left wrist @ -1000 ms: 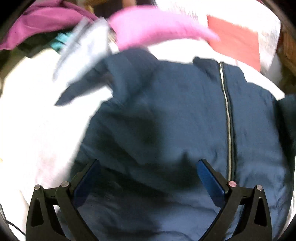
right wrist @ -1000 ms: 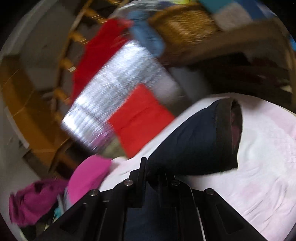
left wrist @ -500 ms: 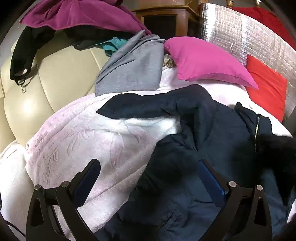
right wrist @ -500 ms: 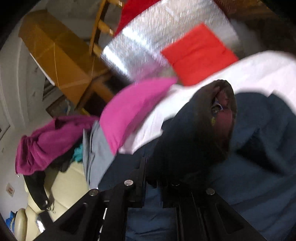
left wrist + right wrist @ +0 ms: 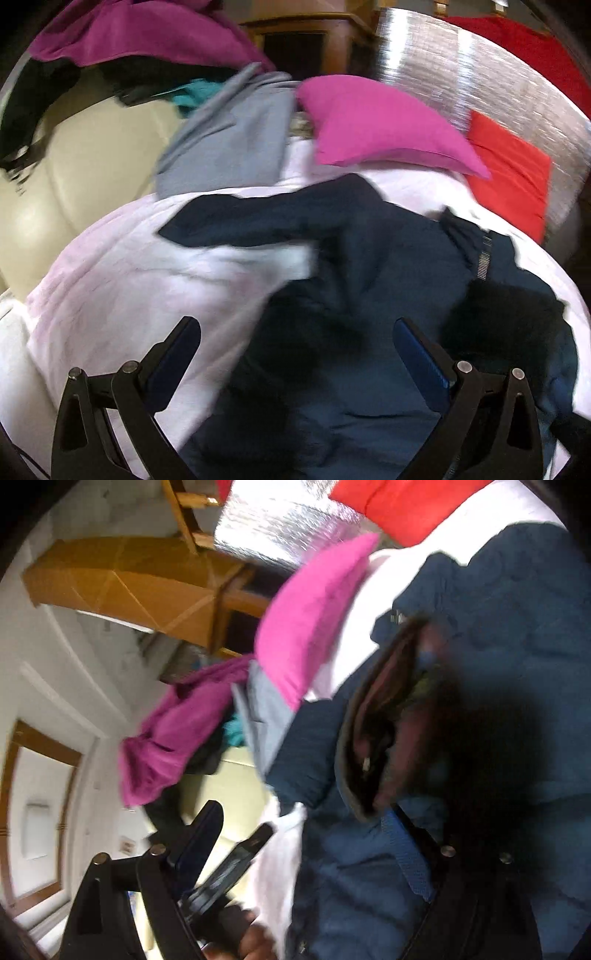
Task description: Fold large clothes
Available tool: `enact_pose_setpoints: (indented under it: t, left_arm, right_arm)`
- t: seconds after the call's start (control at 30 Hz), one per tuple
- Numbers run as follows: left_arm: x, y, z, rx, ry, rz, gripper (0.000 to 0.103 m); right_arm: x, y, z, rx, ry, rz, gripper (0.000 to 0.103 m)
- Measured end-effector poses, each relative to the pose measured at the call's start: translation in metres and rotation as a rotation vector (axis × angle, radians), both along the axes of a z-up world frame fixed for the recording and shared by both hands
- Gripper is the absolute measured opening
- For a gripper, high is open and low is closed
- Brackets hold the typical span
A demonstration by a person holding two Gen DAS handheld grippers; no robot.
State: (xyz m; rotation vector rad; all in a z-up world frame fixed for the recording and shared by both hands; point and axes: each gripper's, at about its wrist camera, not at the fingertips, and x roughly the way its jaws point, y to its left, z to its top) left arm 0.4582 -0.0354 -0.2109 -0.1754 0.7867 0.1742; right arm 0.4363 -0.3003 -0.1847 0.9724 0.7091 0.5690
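A dark navy zip jacket (image 5: 388, 258) lies on a pale pink blanket (image 5: 122, 288). One sleeve (image 5: 236, 221) stretches out to the left. The other sleeve's cuff (image 5: 502, 317) lies folded over the jacket's right side. My left gripper (image 5: 295, 343) is open and empty above the jacket's lower left part. In the right wrist view my right gripper (image 5: 306, 819) is open, and the sleeve cuff (image 5: 384, 723) with its reddish lining lies just beyond its right finger (image 5: 410, 853) on the jacket (image 5: 517, 609). The left gripper (image 5: 221, 871) shows there too.
A magenta pillow (image 5: 376, 122), a grey garment (image 5: 229, 136) and a red cushion (image 5: 509, 170) lie at the blanket's far side. A purple garment (image 5: 140, 33) drapes over a cream sofa back (image 5: 92, 147). A silver foil panel (image 5: 480, 81) stands behind.
My right gripper carried the sleeve cuff across over the jacket and has opened, releasing it. My left gripper swung left, then stayed open over the jacket's left side.
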Motion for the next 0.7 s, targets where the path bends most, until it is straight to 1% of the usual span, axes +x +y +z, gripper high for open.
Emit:
enact_pose_setpoints:
  t: [0.03, 0.07, 0.1, 0.13, 0.2, 0.27, 0.33, 0.43, 0.47, 0.53, 0.57, 0.6, 0.63, 0.67, 0.7]
  left_arm:
    - [0.0, -0.007, 0.001, -0.006, -0.006, -0.036, 0.103]
    - [0.001, -0.014, 0.001, -0.013, -0.01, -0.072, 0.103]
    - [0.002, -0.024, 0.0, -0.029, -0.012, -0.12, 0.103]
    - [0.003, -0.03, -0.002, -0.041, -0.007, -0.149, 0.103]
    - [0.008, -0.044, -0.007, -0.084, 0.021, -0.214, 0.103]
    - [0.011, -0.056, -0.012, -0.123, 0.037, -0.253, 0.103]
    - [0.011, -0.073, -0.015, -0.132, 0.034, -0.301, 0.103]
    - [0.008, -0.102, -0.016, -0.076, 0.023, -0.377, 0.103]
    - [0.007, -0.112, -0.018, -0.047, 0.015, -0.4, 0.103]
    - [0.005, -0.127, -0.02, 0.01, 0.008, -0.426, 0.103]
    - [0.005, -0.135, -0.023, 0.045, 0.006, -0.437, 0.103]
    - [0.004, -0.14, -0.025, 0.063, 0.004, -0.441, 0.103]
    - [0.005, -0.144, -0.027, 0.078, 0.003, -0.442, 0.103]
    - [0.007, -0.147, -0.029, 0.091, 0.0, -0.44, 0.103]
    - [0.008, -0.147, -0.03, 0.099, -0.006, -0.438, 0.099]
  right_arm:
    - [-0.002, -0.004, 0.004, 0.005, -0.017, -0.021, 0.09]
    - [-0.01, -0.021, 0.009, 0.004, -0.036, -0.071, 0.09]
    - [-0.017, -0.037, 0.013, -0.026, -0.042, -0.146, 0.09]
    - [-0.027, -0.055, 0.015, -0.067, -0.036, -0.224, 0.09]
    - [-0.036, -0.081, 0.016, -0.136, -0.001, -0.353, 0.09]
    - [-0.041, -0.105, 0.01, -0.222, 0.067, -0.51, 0.089]
    - [-0.037, -0.119, 0.0, -0.302, 0.133, -0.609, 0.089]
    - [-0.018, -0.121, -0.02, -0.32, 0.201, -0.621, 0.087]
    - [-0.011, -0.12, -0.024, -0.344, 0.219, -0.624, 0.084]
    - [0.003, -0.114, -0.031, -0.418, 0.252, -0.641, 0.069]
    - [0.006, -0.112, -0.035, -0.437, 0.267, -0.646, 0.049]
    - [0.011, -0.11, -0.04, -0.45, 0.285, -0.66, 0.038]
    - [0.006, -0.119, -0.044, -0.45, 0.287, -0.672, 0.037]
    - [0.006, -0.118, -0.048, -0.454, 0.276, -0.689, 0.035]
    - [0.006, -0.116, -0.051, -0.485, 0.258, -0.703, 0.035]
